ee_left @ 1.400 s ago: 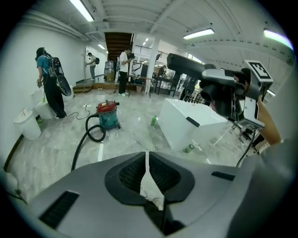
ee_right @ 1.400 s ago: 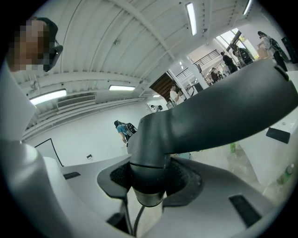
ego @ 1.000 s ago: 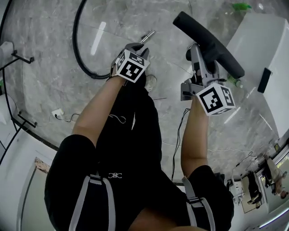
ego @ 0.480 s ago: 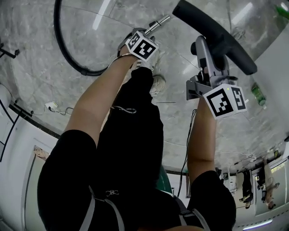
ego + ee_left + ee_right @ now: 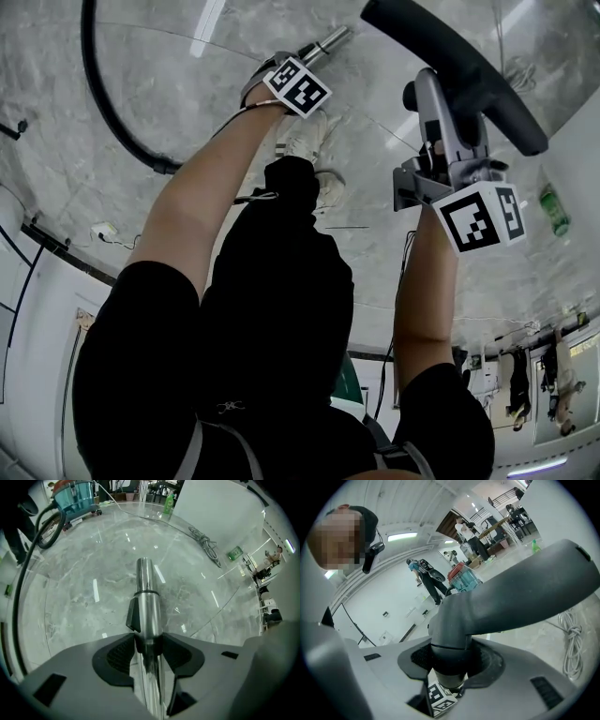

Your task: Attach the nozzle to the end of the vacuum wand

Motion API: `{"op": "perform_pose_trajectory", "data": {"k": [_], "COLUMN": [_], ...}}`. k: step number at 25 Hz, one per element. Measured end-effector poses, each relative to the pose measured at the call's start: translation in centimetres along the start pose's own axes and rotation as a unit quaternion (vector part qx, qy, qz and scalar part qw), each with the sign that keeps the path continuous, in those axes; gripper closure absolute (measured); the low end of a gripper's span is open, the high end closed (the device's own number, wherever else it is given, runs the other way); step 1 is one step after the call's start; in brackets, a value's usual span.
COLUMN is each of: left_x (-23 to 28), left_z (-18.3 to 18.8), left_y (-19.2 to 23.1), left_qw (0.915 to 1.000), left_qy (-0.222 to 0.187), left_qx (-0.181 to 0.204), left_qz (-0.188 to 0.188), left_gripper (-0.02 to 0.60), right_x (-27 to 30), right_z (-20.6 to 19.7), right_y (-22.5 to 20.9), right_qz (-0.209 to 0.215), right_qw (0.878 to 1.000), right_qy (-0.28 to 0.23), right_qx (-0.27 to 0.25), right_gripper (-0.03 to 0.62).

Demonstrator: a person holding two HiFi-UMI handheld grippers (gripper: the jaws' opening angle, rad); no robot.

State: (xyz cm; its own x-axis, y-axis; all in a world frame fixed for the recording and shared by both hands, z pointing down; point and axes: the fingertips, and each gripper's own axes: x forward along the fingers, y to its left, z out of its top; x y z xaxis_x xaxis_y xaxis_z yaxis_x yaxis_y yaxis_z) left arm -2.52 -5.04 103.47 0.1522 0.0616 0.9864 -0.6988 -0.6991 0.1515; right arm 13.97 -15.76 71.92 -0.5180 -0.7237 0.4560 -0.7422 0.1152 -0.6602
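Not joined yet: the left gripper (image 5: 149, 640), jaws just widened, grips the vacuum wand (image 5: 144, 581), apart from the floor nozzle (image 5: 520, 592) clamped in the right gripper (image 5: 450, 662).

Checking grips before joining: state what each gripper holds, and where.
Left gripper: metal wand, behind its black clip. Right gripper: nozzle, by its round neck.

Your left gripper (image 5: 148, 641) points down, arm (image 5: 202, 178) outstretched, jaws just opened wider, pads against the wand (image 5: 144, 588); your right gripper (image 5: 450, 660) clamps the nozzle (image 5: 511, 592) neck.
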Motion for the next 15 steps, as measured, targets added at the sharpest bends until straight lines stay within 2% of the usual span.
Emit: {"op": "perform_pose_trajectory", "data": {"k": [5, 8, 10, 13, 15], "left_x": [1.4, 1.1, -0.2, -5.6, -9.8], "left_z": [0.8, 0.6, 0.8, 2.8, 3.9], "left_y": [0.3, 0.4, 0.2, -0.7, -2.3], "left_qw": [0.9991, 0.9995, 0.9997, 0.9976, 0.9930], "left_qy": [-0.019, -0.006, -0.011, -0.069, -0.115], "left_qx": [-0.001, -0.009, -0.013, -0.010, -0.003], "left_qz": [0.037, 0.029, 0.016, -0.001, -0.024], "left_gripper": [0.401, 0.399, 0.399, 0.399, 0.399], "right_x": [0.2, -0.2, -0.8, -2.4, -3.5], "right_z": [0.3, 0.5, 0.7, 2.7, 4.2], "right_y": [-1.7, -1.8, -1.5, -0.2, 0.3], "right_qz": [-0.006, -0.016, -0.020, -0.021, -0.022], "right_qw": [1.000, 1.000, 1.000, 1.000, 1.000], "right_qy": [0.000, 0.004, 0.002, -0.003, -0.008], "right_qx": [-0.013, -0.015, -0.008, -0.008, 0.003], "right_gripper": [0.419, 0.419, 0.419, 0.419, 0.420]}}
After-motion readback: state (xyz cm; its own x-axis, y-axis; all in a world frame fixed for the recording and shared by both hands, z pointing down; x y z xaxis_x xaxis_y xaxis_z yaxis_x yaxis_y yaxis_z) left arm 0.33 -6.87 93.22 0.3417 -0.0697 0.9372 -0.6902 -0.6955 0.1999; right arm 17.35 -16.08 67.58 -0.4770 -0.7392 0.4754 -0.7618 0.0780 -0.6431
